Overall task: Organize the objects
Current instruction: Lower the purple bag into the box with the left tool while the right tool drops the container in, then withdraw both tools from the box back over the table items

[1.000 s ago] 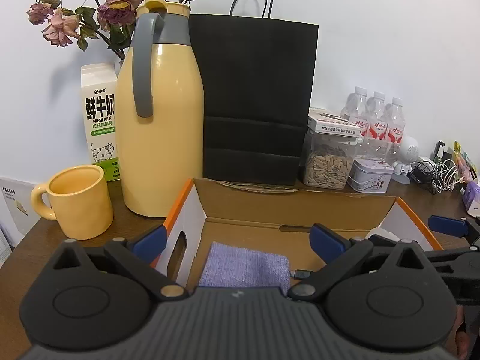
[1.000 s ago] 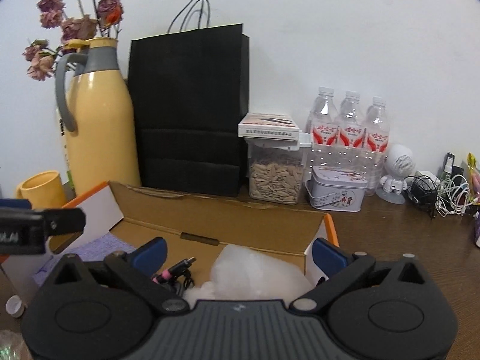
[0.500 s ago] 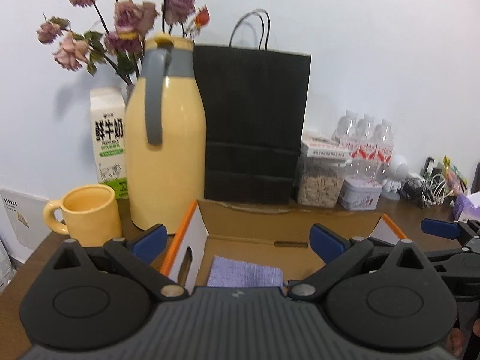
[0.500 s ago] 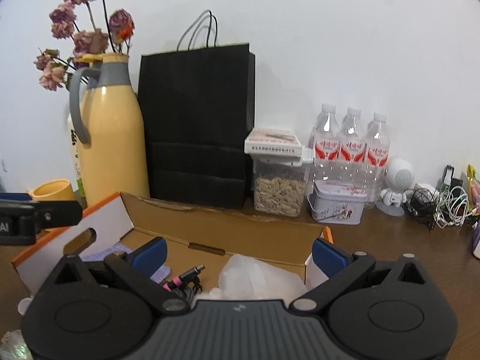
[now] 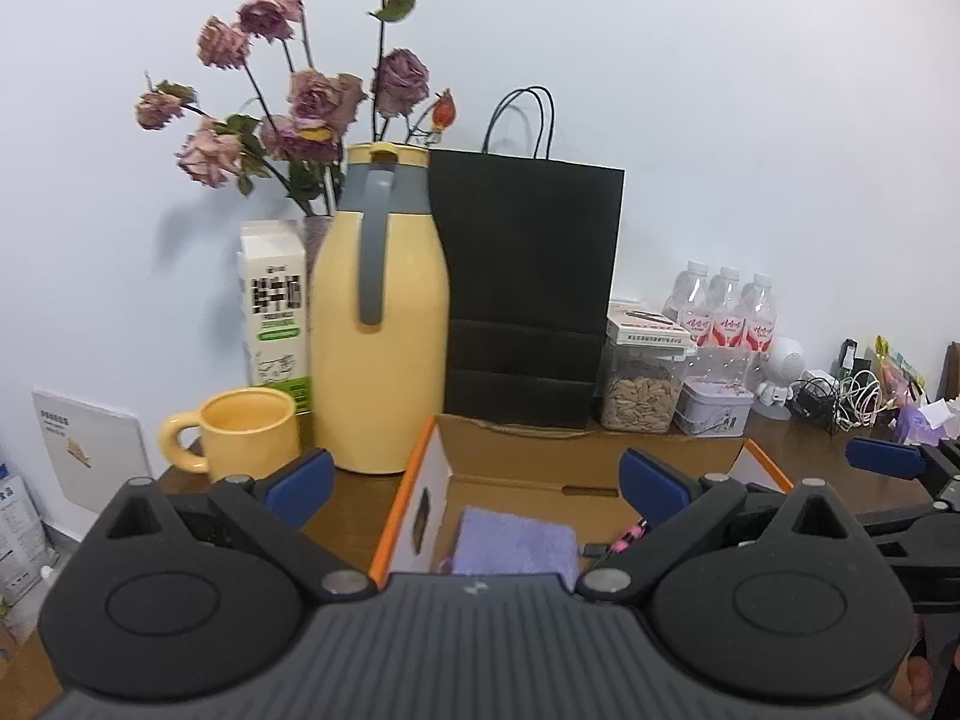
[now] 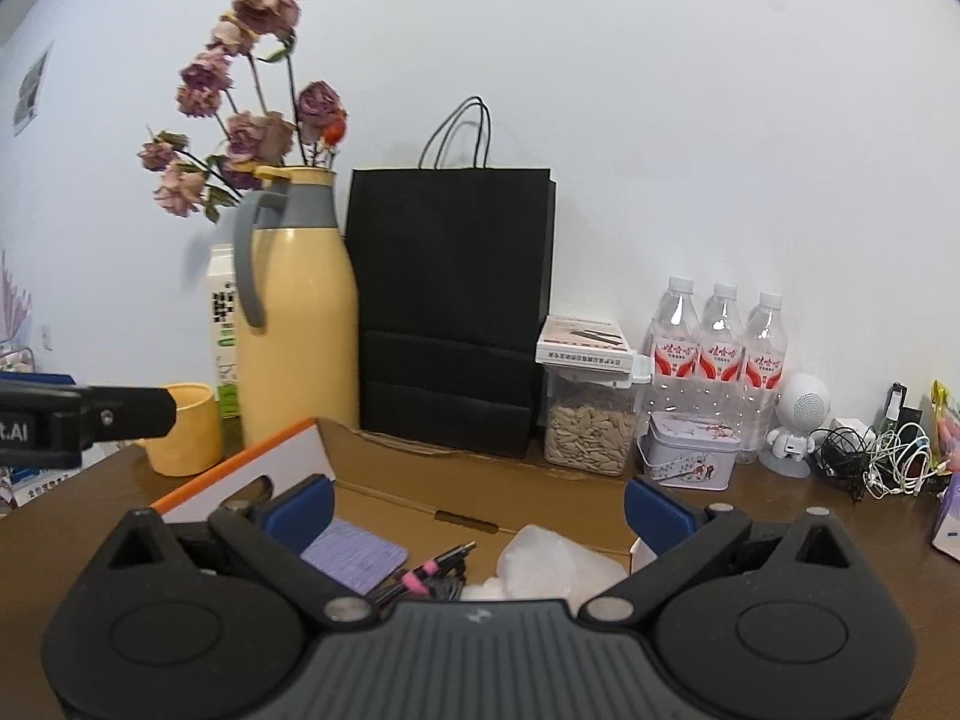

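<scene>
Wooden table (image 6: 780, 516): cardboard box (image 6: 420, 492) holds purple cloth (image 6: 354, 552).

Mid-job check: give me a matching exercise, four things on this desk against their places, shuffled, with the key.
Things:
1. purple cloth
2. mug
3. small box
4. tin

Places:
A. on top of the seed jar
B. inside the cardboard box
C. in front of the water bottles
D. left of the yellow jug

Pairs: 1-B, 2-D, 3-A, 4-C
</scene>
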`<state>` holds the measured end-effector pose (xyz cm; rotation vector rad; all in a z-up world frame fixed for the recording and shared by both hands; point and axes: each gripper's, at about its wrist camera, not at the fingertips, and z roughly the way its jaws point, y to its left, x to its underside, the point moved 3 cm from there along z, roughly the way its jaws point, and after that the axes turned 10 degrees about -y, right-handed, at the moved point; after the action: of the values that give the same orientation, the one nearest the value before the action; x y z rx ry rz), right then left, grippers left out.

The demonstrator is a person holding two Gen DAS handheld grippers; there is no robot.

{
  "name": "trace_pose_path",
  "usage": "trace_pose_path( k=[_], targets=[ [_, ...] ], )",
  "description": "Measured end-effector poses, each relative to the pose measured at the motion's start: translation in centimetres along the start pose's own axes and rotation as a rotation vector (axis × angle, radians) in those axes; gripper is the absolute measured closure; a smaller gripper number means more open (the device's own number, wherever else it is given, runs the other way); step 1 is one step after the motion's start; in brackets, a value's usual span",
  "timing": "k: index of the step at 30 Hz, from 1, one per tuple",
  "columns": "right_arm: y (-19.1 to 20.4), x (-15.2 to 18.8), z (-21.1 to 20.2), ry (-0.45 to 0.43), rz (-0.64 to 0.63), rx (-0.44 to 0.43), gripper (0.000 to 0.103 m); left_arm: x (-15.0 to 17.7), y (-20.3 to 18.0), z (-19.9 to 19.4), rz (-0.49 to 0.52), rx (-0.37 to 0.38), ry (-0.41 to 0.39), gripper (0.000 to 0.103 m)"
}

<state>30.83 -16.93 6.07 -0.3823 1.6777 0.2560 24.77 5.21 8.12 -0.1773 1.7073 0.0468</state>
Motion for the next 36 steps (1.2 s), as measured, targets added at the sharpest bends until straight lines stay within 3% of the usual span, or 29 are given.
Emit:
trace_pose_path(
  k=[10, 22, 31, 36],
  targets=[
    [1.4, 2.9, -5.8, 0.053, -0.020, -0.045, 0.000, 2.2, 1.9, -5.8, 0.030, -0.036, 0.050, 0.000],
    [2.4, 8.8, -9.9, 0.209, -0.056, -0.126, 0.000, 7.3, 4.4, -10.5, 0.037, -0.079, 0.177, 0.000],
    [4.4, 11.3, -9.3, 0.325, -0.087, -0.247, 0.001, 9.7, 6.0, -13.0, 0.000, -0.100, 0.229, 0.000],
    [5.3, 11.6, -8.0, 0.351, -0.105, -0.306, 0.014, 10.5, 6.7, -14.2, -0.021, -0.113, 0.241, 0.000]
  ],
)
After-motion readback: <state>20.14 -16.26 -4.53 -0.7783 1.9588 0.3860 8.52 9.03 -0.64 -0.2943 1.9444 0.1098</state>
